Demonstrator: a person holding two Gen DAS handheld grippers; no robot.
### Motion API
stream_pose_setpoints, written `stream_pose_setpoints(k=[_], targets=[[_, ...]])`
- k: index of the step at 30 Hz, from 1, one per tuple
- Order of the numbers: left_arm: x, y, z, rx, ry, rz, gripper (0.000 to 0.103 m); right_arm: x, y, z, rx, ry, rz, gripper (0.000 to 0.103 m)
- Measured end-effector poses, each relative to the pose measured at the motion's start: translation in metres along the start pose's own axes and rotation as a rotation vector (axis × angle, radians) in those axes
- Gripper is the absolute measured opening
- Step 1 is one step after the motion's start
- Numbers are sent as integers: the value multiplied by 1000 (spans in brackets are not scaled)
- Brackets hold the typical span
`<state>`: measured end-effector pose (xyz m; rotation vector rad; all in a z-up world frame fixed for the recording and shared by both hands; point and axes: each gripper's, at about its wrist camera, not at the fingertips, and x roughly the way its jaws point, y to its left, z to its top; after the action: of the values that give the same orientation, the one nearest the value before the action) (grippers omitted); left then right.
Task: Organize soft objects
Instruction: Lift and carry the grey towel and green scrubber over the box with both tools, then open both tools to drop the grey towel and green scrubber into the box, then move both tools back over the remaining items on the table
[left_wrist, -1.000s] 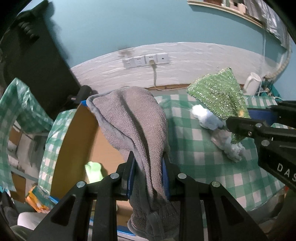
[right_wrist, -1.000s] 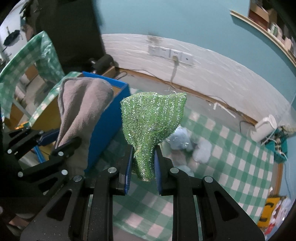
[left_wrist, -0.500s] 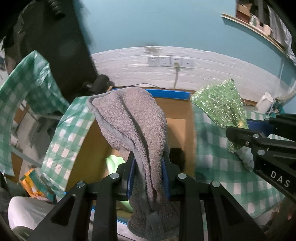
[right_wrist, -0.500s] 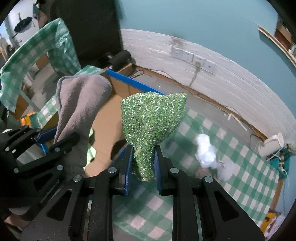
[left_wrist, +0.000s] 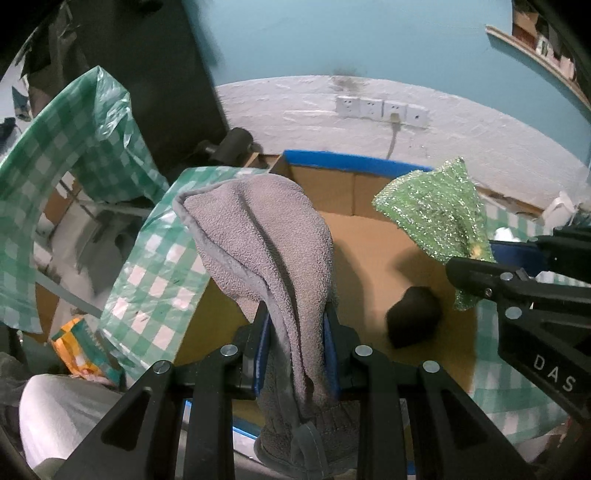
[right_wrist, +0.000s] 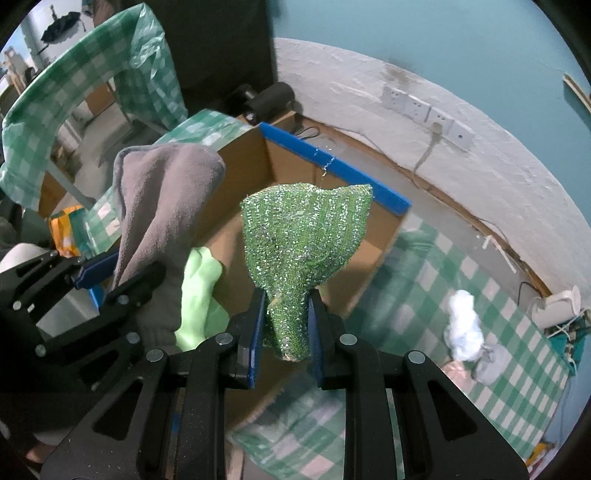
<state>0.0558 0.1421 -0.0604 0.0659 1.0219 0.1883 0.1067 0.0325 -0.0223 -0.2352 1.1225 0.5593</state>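
Brightness: moderate, even indoor light, cool teal cast.
Shadows: soft dark patch on cardboard box floor in left wrist view.
Glare: sparkle on green glitter cloth.
Blur: motion smear on checked tablecloth and dark panel edge.
Distortion: strong fisheye curvature, black vignette at corners.

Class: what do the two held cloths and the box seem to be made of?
Grey towel: soft fleecy microfibre, matte, nubby pile. Green glitter cloth: open knit, probably metallic-thread scouring fabric, sparkling flecks. Box: brown cardboard, dull, its rim edged in blue, possibly tape.
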Motion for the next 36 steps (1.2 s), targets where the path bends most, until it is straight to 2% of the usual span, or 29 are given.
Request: stream_pose_setpoints(k=[3,5,7,8,9,10,11,15,19,25,30,36], targets=[[8,2,-2,5,10,16,27,14,2,3,10,28,24,20],[16,4,-3,-3,28,9,33,21,3,3,14,34,40,22],[20,5,-3,-9,39,12,45,25,4,4,21,37,45,26],[20,5,-2,-11,40,21,47,25,3,5,28,34,40,34],[20,5,-2,-13,38,27,54,26,3,6,34,36,36,42],[20,5,-2,-12,36,30,60,27,1,8,39,38,28,60],[19,4,-1,-10,33,41,62,26,-1,8,45,32,16,68],[18,1,-1,11,23,78,66,22,-11,8,67,17,-11,68],[17,2,0,14,12,102,81,15,-22,5,82,5,-31,75],[12,1,3,-15,-2,91,82,8,-43,-4,103,2,-68,75],[10,-6,5,-30,6,52,82,2,-68,-16,147,0,-95,75],[-2,-28,8,1,-17,32,82,-13,-101,-36,198,-5,-117,75]])
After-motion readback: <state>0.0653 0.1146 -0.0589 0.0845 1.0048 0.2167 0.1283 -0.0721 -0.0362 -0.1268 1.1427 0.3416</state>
